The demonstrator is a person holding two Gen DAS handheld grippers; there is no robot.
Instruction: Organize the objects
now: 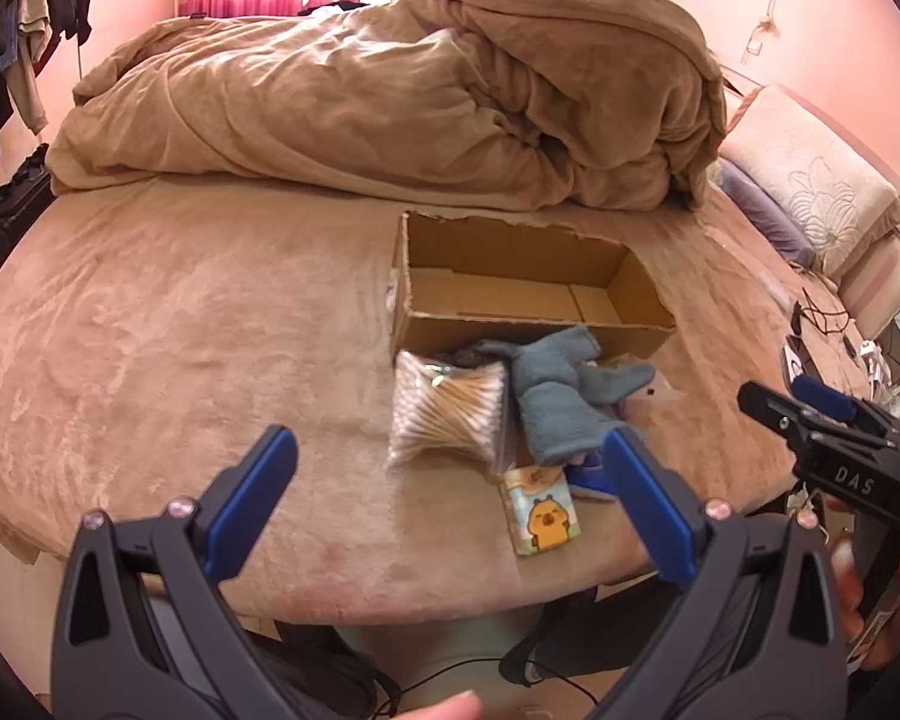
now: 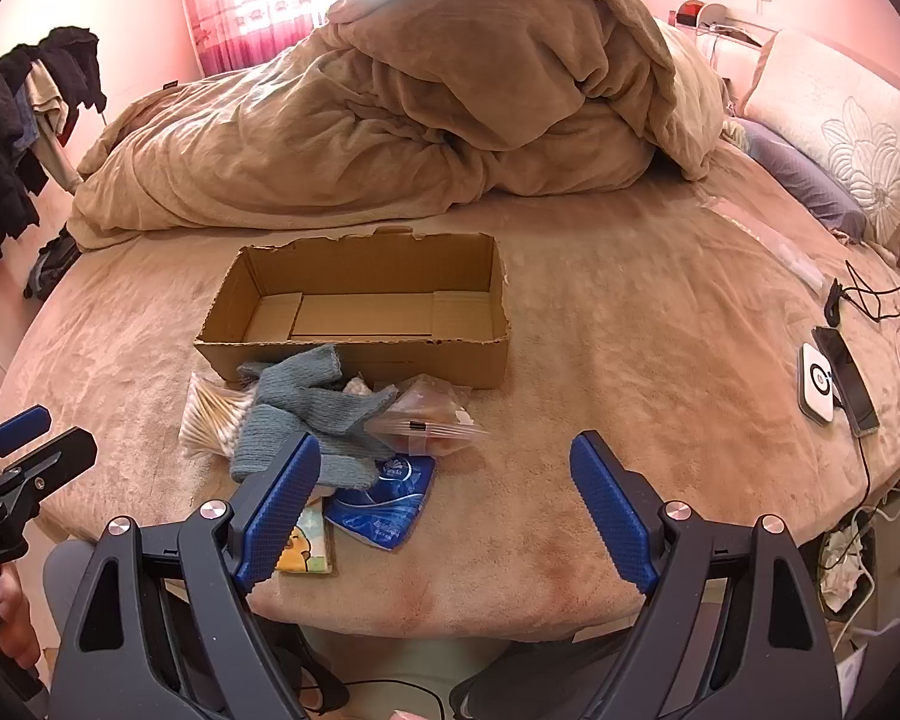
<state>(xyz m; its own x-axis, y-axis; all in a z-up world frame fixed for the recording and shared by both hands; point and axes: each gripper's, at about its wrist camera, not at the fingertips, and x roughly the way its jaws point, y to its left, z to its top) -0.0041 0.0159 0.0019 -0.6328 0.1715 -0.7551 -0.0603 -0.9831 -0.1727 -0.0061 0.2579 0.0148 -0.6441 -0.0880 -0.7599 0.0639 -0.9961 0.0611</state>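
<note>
Box: I see an open brown cardboard box (image 2: 354,315) with torn top edges on the tan plush bedspread (image 2: 630,348); only its bare cardboard floor shows, no item inside.
Pile: the loose items lie in a heap just outside the box's near wall, at 6 o'clock from it in my right wrist view.
Swabs: a clear bag of wooden-stick cotton swabs (image 1: 447,414) sits at the pile's 9 o'clock side.
Cloth: a grey-blue knitted cloth (image 2: 306,414) drapes over the swab bag and touches the box wall.
Zip bag: a clear zip bag with brownish contents (image 2: 426,414) lies at 3 o'clock of the cloth; I cannot tell what is in it.
Packets: a blue plastic tissue packet (image 2: 390,501) and a small packet printed with a yellow cartoon animal (image 1: 543,516) lie nearest the bed edge.
Left gripper (image 1: 450,468): blue-padded fingers spread wide, gripping nothing, touching nothing, hovering short of the pile.
Right gripper (image 2: 447,474): fingers equally wide apart, empty, its left finger overlapping the cartoon packet in view.
Bedding: a rumpled tan duvet (image 2: 402,102) is heaped at 12 o'clock beyond the box.
</note>
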